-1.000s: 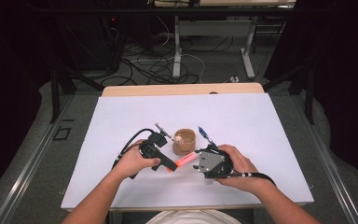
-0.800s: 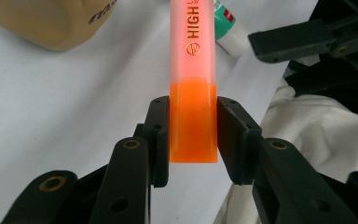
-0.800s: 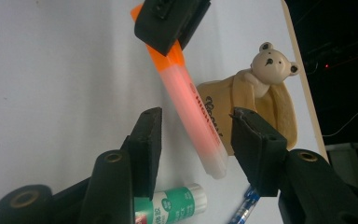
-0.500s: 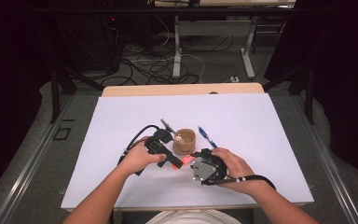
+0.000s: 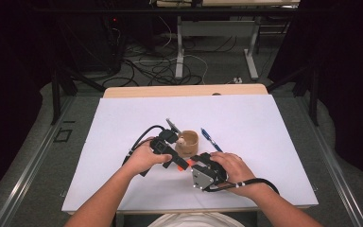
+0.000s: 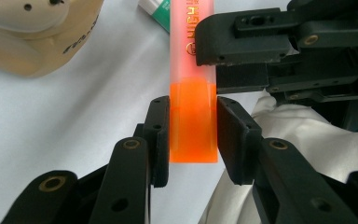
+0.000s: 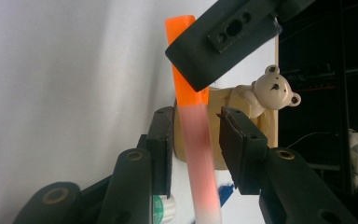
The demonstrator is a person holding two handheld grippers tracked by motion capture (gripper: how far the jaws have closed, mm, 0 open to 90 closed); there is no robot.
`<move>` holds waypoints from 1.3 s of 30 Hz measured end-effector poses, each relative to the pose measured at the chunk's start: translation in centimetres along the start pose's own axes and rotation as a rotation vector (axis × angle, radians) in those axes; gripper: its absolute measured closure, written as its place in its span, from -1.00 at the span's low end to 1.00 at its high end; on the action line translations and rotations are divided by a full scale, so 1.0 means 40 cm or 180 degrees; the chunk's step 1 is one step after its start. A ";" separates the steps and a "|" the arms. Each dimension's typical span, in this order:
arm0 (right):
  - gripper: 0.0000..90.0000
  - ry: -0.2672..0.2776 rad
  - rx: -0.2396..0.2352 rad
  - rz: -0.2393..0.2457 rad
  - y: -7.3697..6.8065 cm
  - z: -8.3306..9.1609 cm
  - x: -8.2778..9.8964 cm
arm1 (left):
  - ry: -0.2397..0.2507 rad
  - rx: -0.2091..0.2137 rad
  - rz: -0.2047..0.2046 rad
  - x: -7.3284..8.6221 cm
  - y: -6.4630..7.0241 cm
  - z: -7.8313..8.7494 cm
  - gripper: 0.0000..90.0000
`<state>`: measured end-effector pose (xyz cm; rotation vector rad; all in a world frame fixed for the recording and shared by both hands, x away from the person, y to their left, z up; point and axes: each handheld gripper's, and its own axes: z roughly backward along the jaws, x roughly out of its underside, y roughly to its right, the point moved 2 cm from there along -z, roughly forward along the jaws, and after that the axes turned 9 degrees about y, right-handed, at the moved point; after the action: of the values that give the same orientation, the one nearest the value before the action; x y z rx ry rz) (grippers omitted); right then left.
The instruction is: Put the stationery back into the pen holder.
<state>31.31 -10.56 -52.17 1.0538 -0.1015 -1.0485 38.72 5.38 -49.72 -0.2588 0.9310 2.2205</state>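
An orange highlighter [image 6: 192, 121] is held low over the table, its orange cap clamped between the pads of my left gripper [image 6: 192, 135]. In the high view the highlighter [image 5: 182, 164] bridges my left gripper [image 5: 178, 162] and my right gripper [image 5: 194, 163]. My right gripper [image 7: 196, 135] has its jaws either side of the pale pink barrel [image 7: 198, 154], with a small gap on one side. The left gripper's jaw [image 7: 219, 42] shows above it. In the left gripper view my right gripper [image 6: 279, 46] sits against the barrel.
A tan cup with a small bear figure [image 5: 187, 142] stands just behind the grippers, and the bear [image 7: 274, 91] is near the right jaw. A blue pen [image 5: 211, 139] lies to the cup's right, a dark pen [image 5: 172, 124] to its left. The white table [image 5: 274, 123] stretches all around.
The two hands have drawn closer together near the table's front. My right gripper has slid left along the highlighter's barrel. The left gripper has kept its hold on the cap.
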 end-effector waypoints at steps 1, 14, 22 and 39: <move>0.46 0.0026 -0.0013 0.0018 -0.002 -0.003 0.000 | -0.0009 0.0014 0.0005 -0.001 0.000 -0.001 0.49; 0.53 0.0017 -0.0023 0.0301 -0.008 -0.010 -0.009 | -0.0032 0.0056 -0.0003 -0.009 0.007 -0.009 0.49; 0.63 -0.0008 -0.0028 0.0352 -0.010 -0.012 -0.007 | -0.0061 0.0077 0.0011 -0.009 0.007 -0.007 0.49; 0.67 -0.0070 -0.0051 0.0536 -0.010 -0.010 -0.010 | -0.0017 0.0067 0.0024 -0.007 0.008 -0.009 0.49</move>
<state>31.03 -10.03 -52.52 1.0016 -0.1960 -0.9073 38.66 4.82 -49.69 -0.2399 0.9535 2.2160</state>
